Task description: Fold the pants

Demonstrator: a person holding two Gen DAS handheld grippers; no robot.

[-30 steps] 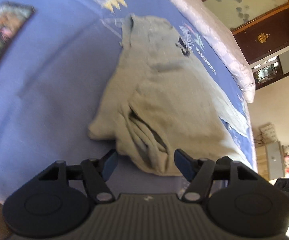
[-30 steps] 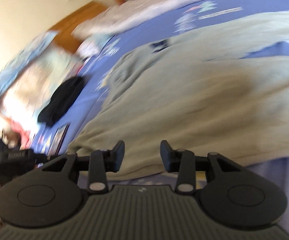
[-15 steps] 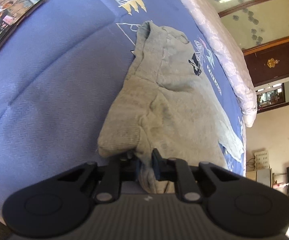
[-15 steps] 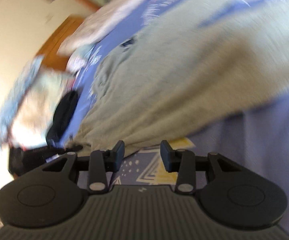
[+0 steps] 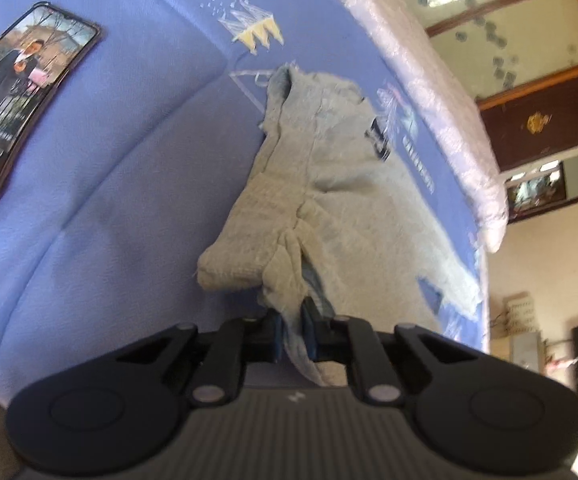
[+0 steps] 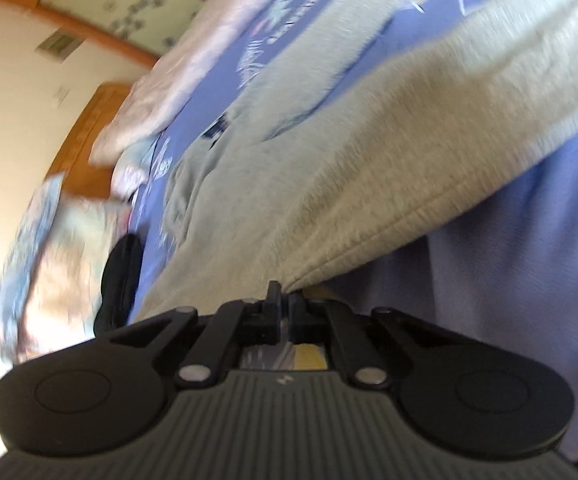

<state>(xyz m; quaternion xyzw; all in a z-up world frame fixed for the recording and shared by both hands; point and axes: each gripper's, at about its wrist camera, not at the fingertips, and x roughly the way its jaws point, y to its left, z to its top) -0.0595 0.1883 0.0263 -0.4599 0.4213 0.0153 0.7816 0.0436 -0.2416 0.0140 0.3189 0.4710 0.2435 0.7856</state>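
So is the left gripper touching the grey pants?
Touching. The left wrist view shows the left gripper with jaws closed on a bunched fold of the grey pants.

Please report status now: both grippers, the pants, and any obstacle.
Left hand-held gripper shut on grey pants. Right hand-held gripper shut on pants edge. Phone on the blue bedsheet, apart from the pants.

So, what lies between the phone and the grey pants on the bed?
Only bare blue bedsheet lies between the phone and the pants, as the left wrist view shows.
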